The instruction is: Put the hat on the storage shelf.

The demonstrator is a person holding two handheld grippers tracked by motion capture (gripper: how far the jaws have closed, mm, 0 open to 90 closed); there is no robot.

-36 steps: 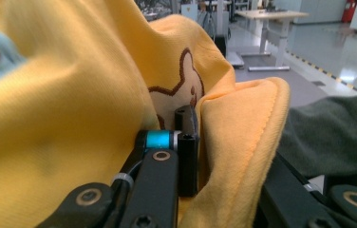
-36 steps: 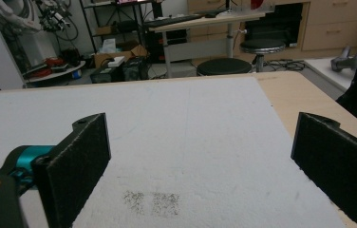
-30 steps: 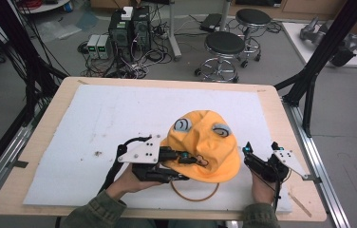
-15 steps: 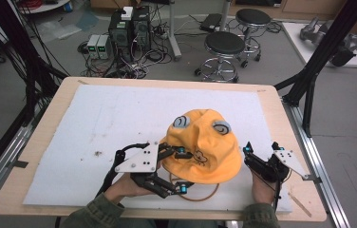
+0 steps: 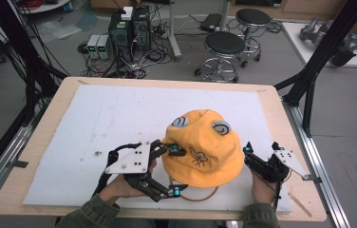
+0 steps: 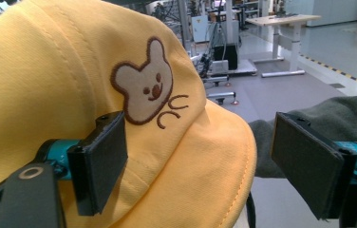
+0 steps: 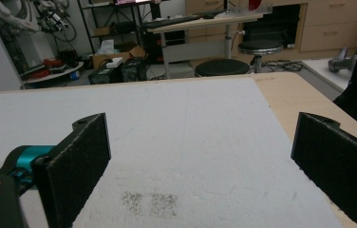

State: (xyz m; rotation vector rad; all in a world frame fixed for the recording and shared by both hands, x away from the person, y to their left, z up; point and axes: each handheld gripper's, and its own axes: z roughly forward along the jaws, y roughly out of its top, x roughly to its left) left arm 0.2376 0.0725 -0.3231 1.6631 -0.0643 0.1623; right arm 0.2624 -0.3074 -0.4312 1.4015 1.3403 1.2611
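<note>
The left hand (image 5: 119, 187) comes in from the table's near edge and holds the left claw (image 5: 174, 171) level, aimed sideways at the orange hat (image 5: 202, 149). Its jaws have just been opening and now stand wide apart. In the left gripper view one pad (image 6: 98, 159) lies against the hat's crown just below the embroidered bear face (image 6: 143, 85), while the other pad stands off past the brim, so nothing is pinched. The right hand (image 5: 262, 190) rests near the table's (image 5: 43, 128) right front corner, with the right claw (image 5: 260, 153) pointing away from the person, jaws spread with nothing between them. No readable writing shows on the hat, only the bear patch and two sewn eyes. The hat sits crown up on the white mat (image 5: 105, 118), its brim between the two claws, just beside the right one.
</note>
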